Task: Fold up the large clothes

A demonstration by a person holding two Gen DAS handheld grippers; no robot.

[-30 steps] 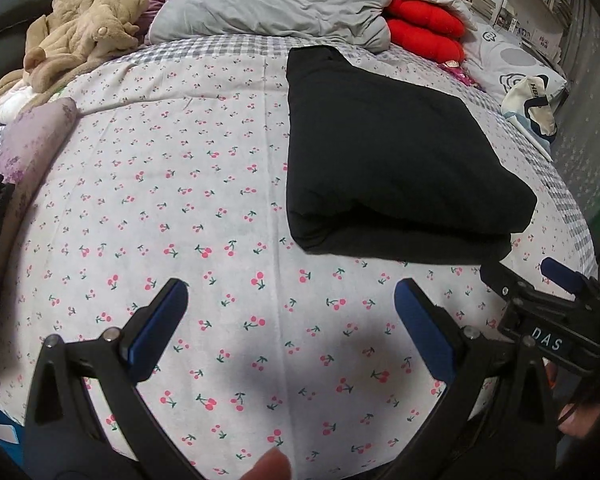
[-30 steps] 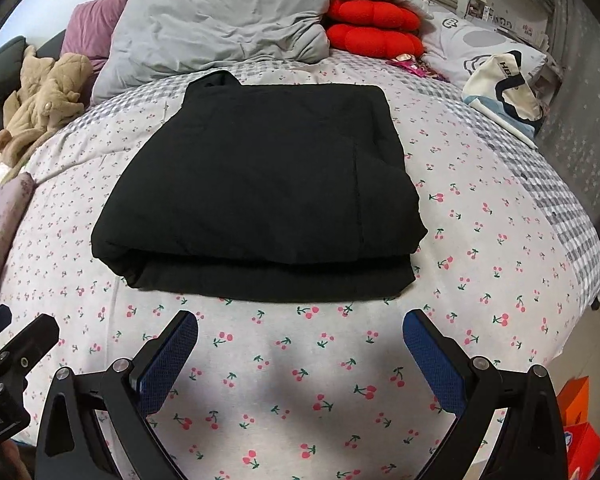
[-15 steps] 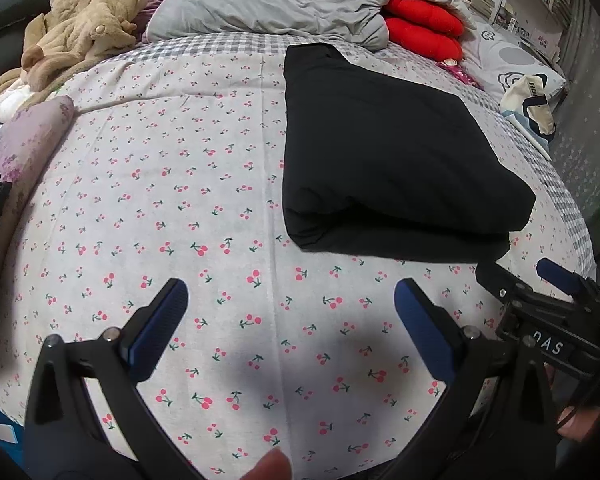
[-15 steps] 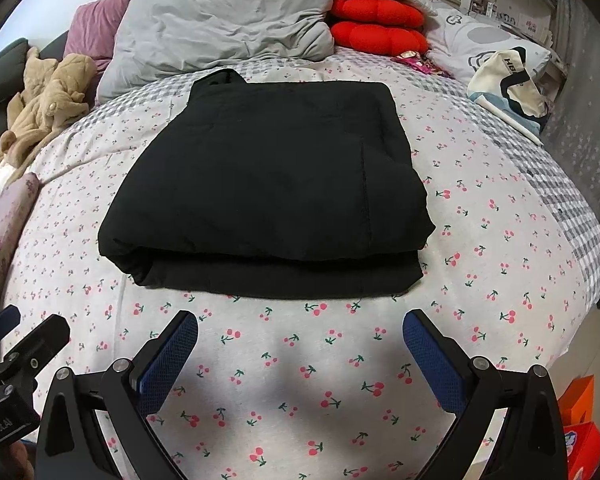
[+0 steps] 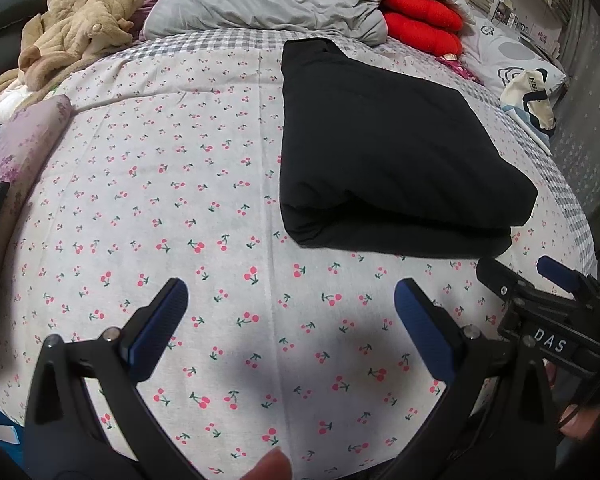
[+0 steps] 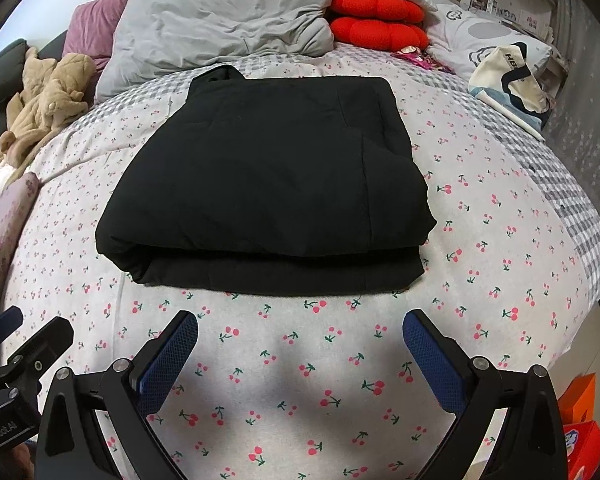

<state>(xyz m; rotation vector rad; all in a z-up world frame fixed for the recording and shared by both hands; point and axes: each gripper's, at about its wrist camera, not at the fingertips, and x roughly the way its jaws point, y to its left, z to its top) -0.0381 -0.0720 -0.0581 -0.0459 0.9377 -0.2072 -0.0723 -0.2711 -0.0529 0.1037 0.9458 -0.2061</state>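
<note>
A folded black garment (image 6: 268, 196) is seen at centre frame in the right wrist view, lying flat on the cherry-print bed sheet (image 6: 300, 360), with its thick folded edge turned toward the camera. In the left wrist view the garment (image 5: 384, 152) is placed right of centre. The right claw (image 6: 300, 356) is held with jaws wide apart, nothing between them, low in the frame, just short of the garment's near edge. The left claw (image 5: 290, 326) is likewise spread apart and empty, over bare sheet (image 5: 160, 184). A grey duvet (image 6: 224, 16), red cushions (image 6: 376, 20) and a tan plush robe (image 5: 76, 28) are noted along the upper frame.
</note>
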